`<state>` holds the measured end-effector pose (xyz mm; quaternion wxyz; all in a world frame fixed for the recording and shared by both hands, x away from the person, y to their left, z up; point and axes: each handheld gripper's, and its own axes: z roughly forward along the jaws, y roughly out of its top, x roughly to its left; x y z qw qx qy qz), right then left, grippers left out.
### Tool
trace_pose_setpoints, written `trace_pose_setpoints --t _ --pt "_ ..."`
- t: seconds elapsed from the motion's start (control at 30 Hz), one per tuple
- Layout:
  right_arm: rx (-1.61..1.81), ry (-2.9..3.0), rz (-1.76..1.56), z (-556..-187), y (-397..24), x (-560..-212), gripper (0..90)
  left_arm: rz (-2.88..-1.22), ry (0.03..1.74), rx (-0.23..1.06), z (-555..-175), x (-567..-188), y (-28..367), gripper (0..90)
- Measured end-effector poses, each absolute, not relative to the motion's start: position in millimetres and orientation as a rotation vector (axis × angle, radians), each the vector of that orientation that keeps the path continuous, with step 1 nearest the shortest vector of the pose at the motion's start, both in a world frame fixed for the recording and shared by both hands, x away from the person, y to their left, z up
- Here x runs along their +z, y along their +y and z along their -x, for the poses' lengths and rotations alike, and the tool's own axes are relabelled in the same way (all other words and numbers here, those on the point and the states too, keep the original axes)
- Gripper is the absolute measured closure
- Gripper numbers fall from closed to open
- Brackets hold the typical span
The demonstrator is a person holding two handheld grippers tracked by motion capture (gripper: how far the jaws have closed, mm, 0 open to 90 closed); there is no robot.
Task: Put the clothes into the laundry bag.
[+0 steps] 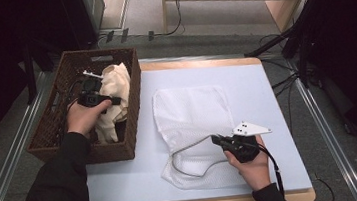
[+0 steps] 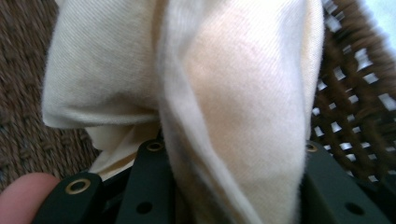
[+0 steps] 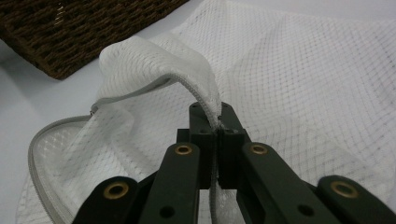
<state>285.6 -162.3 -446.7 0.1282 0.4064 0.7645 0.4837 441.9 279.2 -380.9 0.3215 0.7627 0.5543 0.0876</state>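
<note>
At the left edge of the tabletop [image 1: 125, 186], inside the brown wicker basket [image 1: 132, 110]: the left claw [image 1: 111, 101] is clamped on a fold of cream cloth [image 1: 114, 84]. The left hand [image 1: 84, 118] wraps the claw body from behind, knuckles up, forearm in a dark sleeve [image 1: 60, 193] running in from the bottom left at a slant. The claw points level, toward the basket's right wall. In the left gripper view the cream cloth [image 2: 233, 93] bunches thick between the 2 black jaws, which press it from both sides — a fingertip [image 2: 23, 198] shows at the lower left corner, the basket weave [image 2: 359, 93] behind on the right. The cloth hangs in a drooping bundle, its lower end down in the basket.

On the light blue tabletop, right of the basket: a white mesh bag [image 1: 193, 114] lies flat, its zippered mouth toward the person. The right claw [image 1: 217, 139] pinches the zipper edge at the mouth and holds it raised — the opening gapes below it. The right hand [image 1: 253, 165] grips from beneath and behind, wrist low near the front edge, claw aimed left. In the right gripper view the 2 jaws are closed tight on the zipper tape, the mesh bag [image 3: 303, 84] arching up over them, the basket [image 3: 84, 28] beyond at the upper left.
</note>
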Motion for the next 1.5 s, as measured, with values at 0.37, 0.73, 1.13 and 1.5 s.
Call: trace_pose_setpoints --t 0.37,0.73,1.13,1.5 --pt "1.409 2.224 -1.181 -286 -163 -447 88.3 -1.839 1.416 0.235 -431 -357 279 65.7" --pt "1.407 2.228 -1.180 -286 -162 -448 88.3 -1.775 1.307 0.225 -418 -342 271 65.6" --pt "1.406 2.223 -1.180 -287 -163 -448 88.3 -1.823 1.194 0.212 -400 -328 229 65.8" --pt "1.409 2.223 -1.183 -287 -162 -448 88.3 -1.898 1.043 0.120 -374 -322 184 65.8"
